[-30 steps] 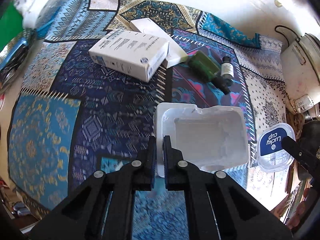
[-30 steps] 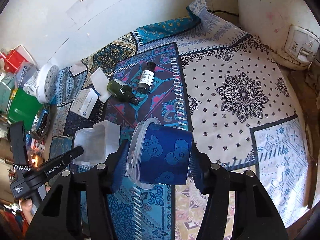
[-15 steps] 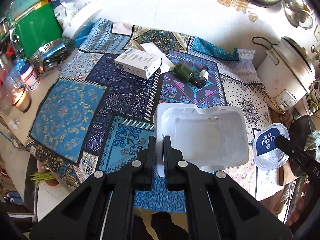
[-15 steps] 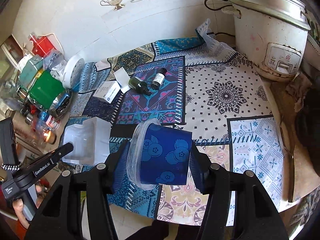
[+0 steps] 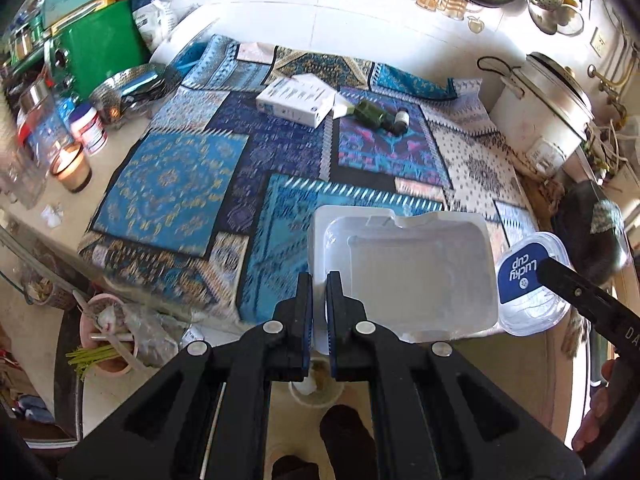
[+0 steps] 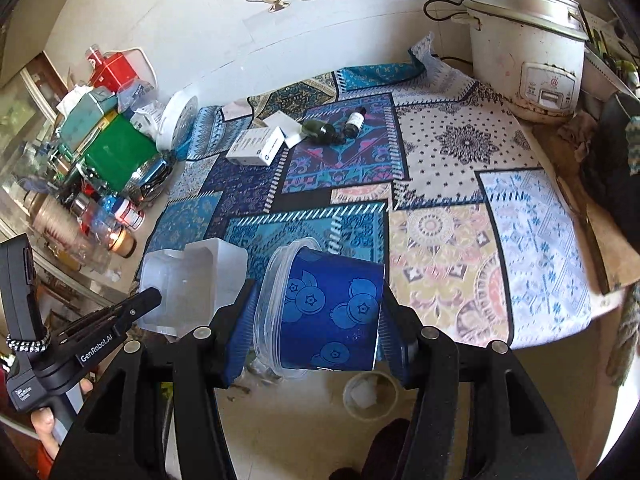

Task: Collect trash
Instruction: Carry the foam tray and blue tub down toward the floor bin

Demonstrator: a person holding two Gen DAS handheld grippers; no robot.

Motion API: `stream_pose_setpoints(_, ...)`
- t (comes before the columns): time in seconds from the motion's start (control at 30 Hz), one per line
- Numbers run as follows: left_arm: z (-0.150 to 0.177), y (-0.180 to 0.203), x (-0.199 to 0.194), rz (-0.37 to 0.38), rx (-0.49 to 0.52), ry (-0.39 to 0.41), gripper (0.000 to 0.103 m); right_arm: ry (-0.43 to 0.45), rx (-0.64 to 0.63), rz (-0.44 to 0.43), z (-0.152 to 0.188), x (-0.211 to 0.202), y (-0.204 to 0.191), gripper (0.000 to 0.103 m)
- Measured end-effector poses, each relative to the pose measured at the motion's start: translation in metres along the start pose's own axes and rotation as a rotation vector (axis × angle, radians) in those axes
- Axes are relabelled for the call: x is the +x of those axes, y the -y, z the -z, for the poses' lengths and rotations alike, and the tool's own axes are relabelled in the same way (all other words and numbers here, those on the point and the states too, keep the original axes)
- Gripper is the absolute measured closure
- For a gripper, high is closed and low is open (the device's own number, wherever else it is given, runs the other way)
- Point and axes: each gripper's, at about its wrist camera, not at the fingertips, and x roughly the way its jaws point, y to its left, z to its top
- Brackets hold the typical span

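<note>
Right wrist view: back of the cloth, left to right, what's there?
White box → green bottle → small dark bottle → rice cooker, standing beyond the cloth's right corner.

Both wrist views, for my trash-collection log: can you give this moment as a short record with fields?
left gripper: shut on the rim of the white plastic tray, held in the air
right gripper: shut on the blue blueberry cup, held on its side
left on the patterned cloth: white carton, green bottle, small dark bottle
below the grippers: round bin on the floor, with something white inside
rice cooker: at the cloth's far right corner
</note>
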Motion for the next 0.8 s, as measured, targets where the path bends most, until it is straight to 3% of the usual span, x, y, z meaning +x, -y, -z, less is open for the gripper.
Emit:
stream_pose_setpoints(0.2,0.056,-0.033,-0.013,-0.018,0.019,-0.050,0.098,-0.035,0.043,0.003,0.057,0.002,-0.023,0.051)
stream_pose_setpoints(0.4,0.101,-0.053,-0.002,-0.039,0.028,-0.127,0.098,-0.117,0.086,0.020,0.101,0.018,-0.026,0.051)
stream_pose_setpoints(0.53,0.126,-0.055,0.023,-0.050,0.040,-0.191,0.098,-0.161,0.098,0.040,0.122,0.034,-0.018,0.051)
stream_pose_setpoints(0.8,0.180,-0.051,0.111,-0.076,0.043,-0.316,0.098,-0.267,0.151,0.069,0.168,0.093,0.029,0.051)
